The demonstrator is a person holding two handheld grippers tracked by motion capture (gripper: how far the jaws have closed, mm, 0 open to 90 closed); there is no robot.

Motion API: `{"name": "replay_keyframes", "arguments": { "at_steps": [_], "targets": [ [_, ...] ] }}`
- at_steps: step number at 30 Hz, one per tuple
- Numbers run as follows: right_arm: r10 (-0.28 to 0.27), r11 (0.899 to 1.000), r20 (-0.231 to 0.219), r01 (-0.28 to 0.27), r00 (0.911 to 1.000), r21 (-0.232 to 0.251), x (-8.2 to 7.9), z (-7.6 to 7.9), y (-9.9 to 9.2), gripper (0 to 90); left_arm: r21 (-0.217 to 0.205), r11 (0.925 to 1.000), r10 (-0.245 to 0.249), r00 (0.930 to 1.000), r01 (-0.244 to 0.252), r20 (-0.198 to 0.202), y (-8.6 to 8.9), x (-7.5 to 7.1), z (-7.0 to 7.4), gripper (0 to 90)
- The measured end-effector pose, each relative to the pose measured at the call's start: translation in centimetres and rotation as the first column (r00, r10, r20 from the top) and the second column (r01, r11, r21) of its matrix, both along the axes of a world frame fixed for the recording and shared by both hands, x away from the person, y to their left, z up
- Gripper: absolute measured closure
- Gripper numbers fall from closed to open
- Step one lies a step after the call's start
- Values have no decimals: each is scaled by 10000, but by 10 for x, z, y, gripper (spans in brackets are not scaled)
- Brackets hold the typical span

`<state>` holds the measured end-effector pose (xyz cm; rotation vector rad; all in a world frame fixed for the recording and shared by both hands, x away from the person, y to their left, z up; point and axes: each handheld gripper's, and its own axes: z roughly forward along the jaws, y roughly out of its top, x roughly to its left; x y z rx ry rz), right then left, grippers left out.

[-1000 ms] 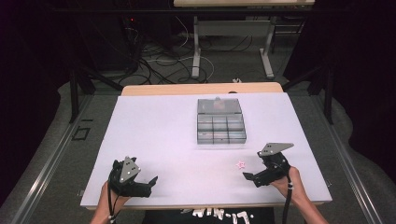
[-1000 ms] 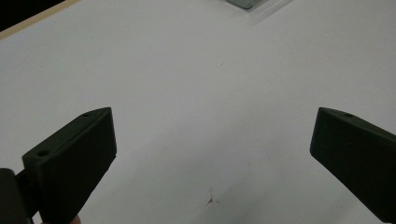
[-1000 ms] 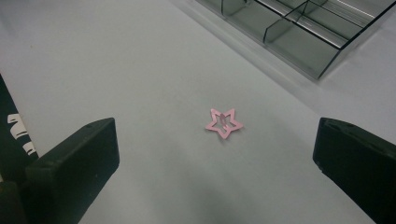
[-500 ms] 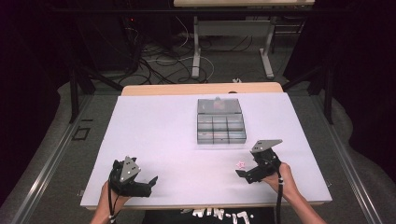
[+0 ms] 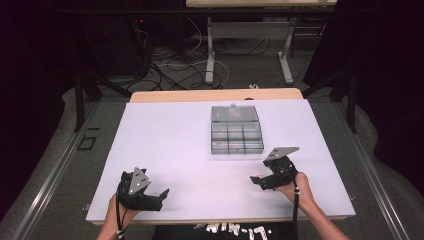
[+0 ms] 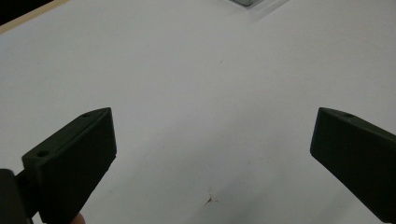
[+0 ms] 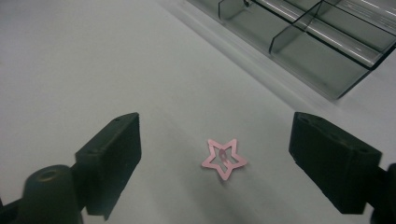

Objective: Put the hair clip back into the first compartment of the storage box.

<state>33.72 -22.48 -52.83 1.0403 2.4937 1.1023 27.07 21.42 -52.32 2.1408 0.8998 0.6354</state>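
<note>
Star (image 7: 223, 158) flat on surface (image 5: 165, 145), lower centre, between wide jaws of right tool (image 7: 215, 158); ungrasped. Box (image 5: 236, 130) upper right, seemingly awaiting it. Left tool (image 6: 212, 154) wide, empty.

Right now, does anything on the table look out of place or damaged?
One thing: a pink star lies loose on the table, outside the organizer, between the open jaws of the right tool. There is also a small reddish mark on the surface near the left tool. Nothing looks broken.
</note>
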Motion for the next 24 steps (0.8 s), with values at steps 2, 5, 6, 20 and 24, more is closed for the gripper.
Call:
{"name": "replay_keyframes", "arguments": {
  "at_steps": [2,5,6,20,24],
  "targets": [
    [-136,9999,15,136,9999,12,0,-1,0,276,4,10000,-8,10000,8,5,0,0,0,4],
    [-388,9992,-86,387,9992,-86,1,-3,-1,417,-24,10000,-10,10000,10,-4,0,0,0,4],
    [-468,9988,-156,467,9988,-115,1,-3,-2,459,-79,10000,2,10000,-2,-52,0,-1,0,4],
    [-630,9968,-265,616,9977,-514,0,-14,6,760,-65,10000,-3,10000,3,-32,0,-1,0,4],
    [-699,9958,-327,678,9970,-618,0,-16,7,769,-44,10000,-5,10000,4,-46,0,-1,0,4]
  ]
}}
